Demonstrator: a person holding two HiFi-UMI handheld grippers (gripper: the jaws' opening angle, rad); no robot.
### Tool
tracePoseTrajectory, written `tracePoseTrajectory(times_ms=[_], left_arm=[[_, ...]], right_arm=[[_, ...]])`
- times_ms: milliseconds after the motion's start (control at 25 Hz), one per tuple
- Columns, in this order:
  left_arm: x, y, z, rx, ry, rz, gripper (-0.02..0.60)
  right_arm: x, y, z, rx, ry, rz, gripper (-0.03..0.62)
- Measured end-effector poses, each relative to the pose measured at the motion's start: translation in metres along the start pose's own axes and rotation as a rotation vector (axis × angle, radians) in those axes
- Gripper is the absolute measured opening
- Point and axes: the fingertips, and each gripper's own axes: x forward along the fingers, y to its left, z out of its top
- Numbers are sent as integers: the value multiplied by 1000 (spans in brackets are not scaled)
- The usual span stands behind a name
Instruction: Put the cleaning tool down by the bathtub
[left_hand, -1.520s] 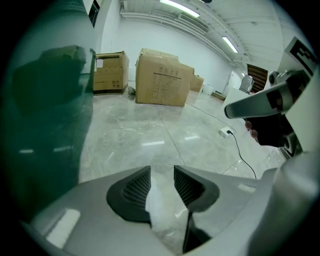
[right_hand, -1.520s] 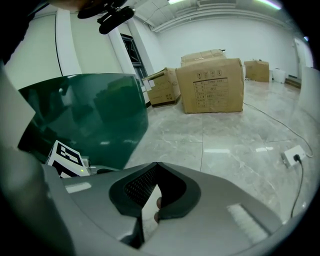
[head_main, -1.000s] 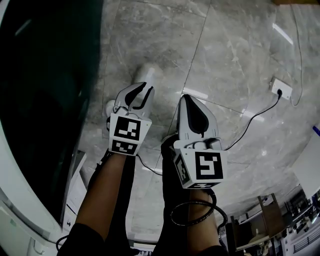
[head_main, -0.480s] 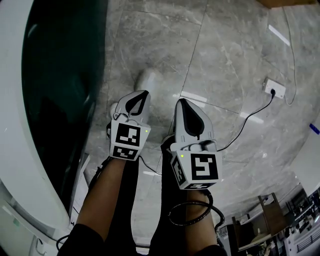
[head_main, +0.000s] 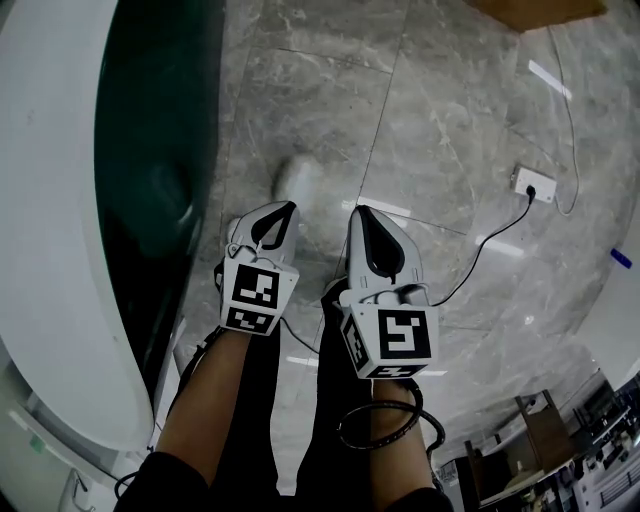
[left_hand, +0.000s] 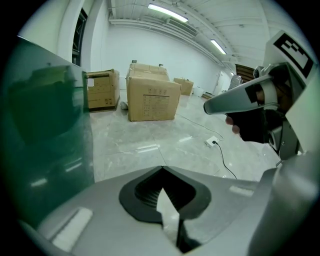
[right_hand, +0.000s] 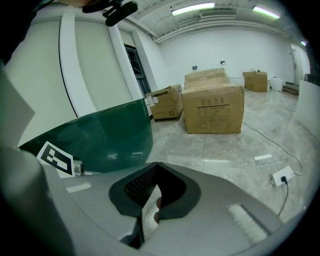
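Left gripper, right gripper closed, green bathtub

The large bathtub with a broad white rim and a glossy dark green side stands at my left. Its curved green face runs down to the grey marble floor. From my left claw's camera the green side fills the left edge. From my right one it shows as a rounded green wall. A small whitish object, blurred, lies on the floor just beyond my left claw, near the green side. I cannot tell whether it is the cleaning tool.
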Motion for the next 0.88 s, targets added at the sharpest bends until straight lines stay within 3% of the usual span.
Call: tracePoseTrajectory(times_ms=[880], left_arm=[[-97, -6, 99, 15, -133, 72, 1]], right_arm=[[-60, 36, 95, -26, -99, 24, 25]])
